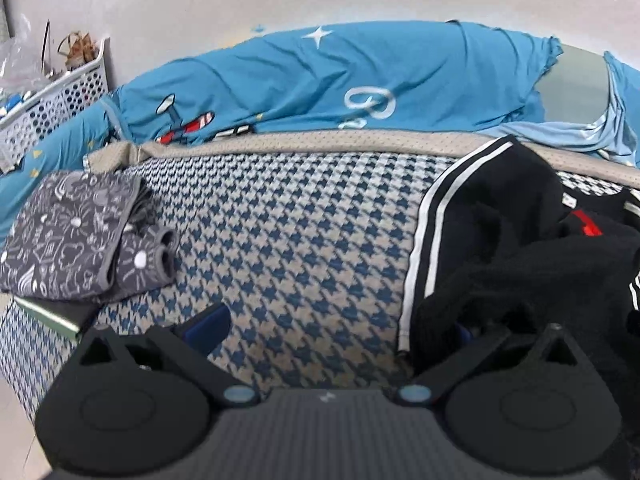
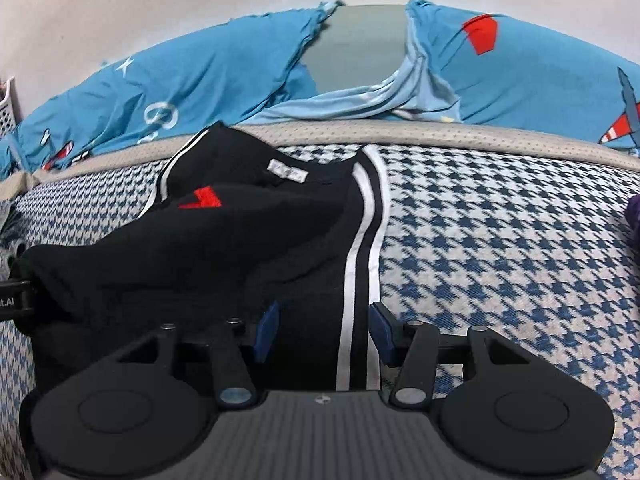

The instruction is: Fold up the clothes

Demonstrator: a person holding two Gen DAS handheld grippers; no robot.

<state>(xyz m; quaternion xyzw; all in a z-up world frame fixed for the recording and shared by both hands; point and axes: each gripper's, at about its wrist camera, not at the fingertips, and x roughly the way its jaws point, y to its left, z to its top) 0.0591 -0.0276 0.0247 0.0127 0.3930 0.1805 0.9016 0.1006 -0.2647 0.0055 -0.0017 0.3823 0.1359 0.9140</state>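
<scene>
A black fabric garment with white side stripes (image 2: pixel 224 248) lies crumpled on the blue and cream houndstooth cover of the bed (image 1: pixel 288 232), which has a beige mesh border along its far edge. The garment shows a small red mark (image 2: pixel 202 199) and a white label (image 2: pixel 287 171) near its upper part.

In the right wrist view, the right gripper (image 2: pixel 322 330) is spread open, with its two blue fingertips (image 2: pixel 267 330) standing on either side of the striped edge of the garment. The cloth passes between them, but they do not press on it (a gap shows on both sides).

In the left wrist view, the left gripper (image 1: pixel 340 324) is also wide open. Its left blue fingertip is over the bare houndstooth cover, and its right one is mostly hidden in the folds at the near edge of the black garment, so I cannot tell if it touches the cloth. In the right wrist view a black part at the far left edge meets the garment's corner; it is cut off by the frame.

At the left of the bed lies a folded dark grey cloth with white doodle prints (image 1: pixel 76 240), resting partly on a dark flat thing with a green edge (image 1: pixel 52 314). Behind the bed, against the white wall, a bright blue bedding with airplane and star prints (image 1: pixel 360 80) is heaped. A white perforated plastic basket (image 1: pixel 52 104) stands at the far left, beside the bedding.
</scene>
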